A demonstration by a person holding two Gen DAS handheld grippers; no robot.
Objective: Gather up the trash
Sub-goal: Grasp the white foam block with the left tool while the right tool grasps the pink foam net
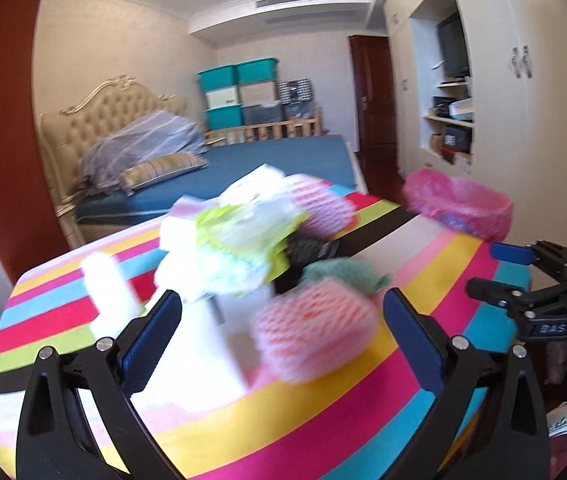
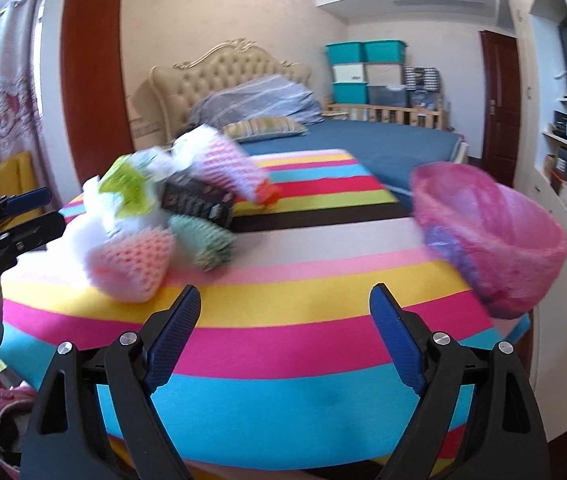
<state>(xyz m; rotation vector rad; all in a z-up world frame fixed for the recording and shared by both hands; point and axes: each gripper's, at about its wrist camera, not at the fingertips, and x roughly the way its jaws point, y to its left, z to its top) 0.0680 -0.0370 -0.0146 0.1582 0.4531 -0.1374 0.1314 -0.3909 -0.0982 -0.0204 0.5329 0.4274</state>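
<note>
A trash pile lies on the striped tablecloth (image 1: 423,264) (image 2: 303,272). It holds a pink foam net (image 1: 315,336) (image 2: 131,264), a green foam net (image 1: 343,272) (image 2: 203,244), a black box (image 2: 199,200), a green-white wrapper (image 1: 239,240) (image 2: 127,184), white paper (image 1: 211,344) and another pink net (image 1: 319,204) (image 2: 227,168). My left gripper (image 1: 283,300) (image 2: 39,208) is open, and the near pink net and white paper lie between its fingers unpressed. My right gripper (image 2: 285,294) (image 1: 495,270) is open over bare cloth, with nothing in it. A bin lined with a pink bag (image 1: 459,208) (image 2: 491,232) stands at the table's right edge.
Behind the table are a blue bed (image 2: 395,140) with a tufted headboard (image 2: 219,68), stacked teal storage boxes (image 1: 235,92) and a dark door (image 1: 375,96). A white wardrobe with open shelves (image 1: 451,120) is on the right. A red-brown pillar (image 2: 91,60) stands at the left.
</note>
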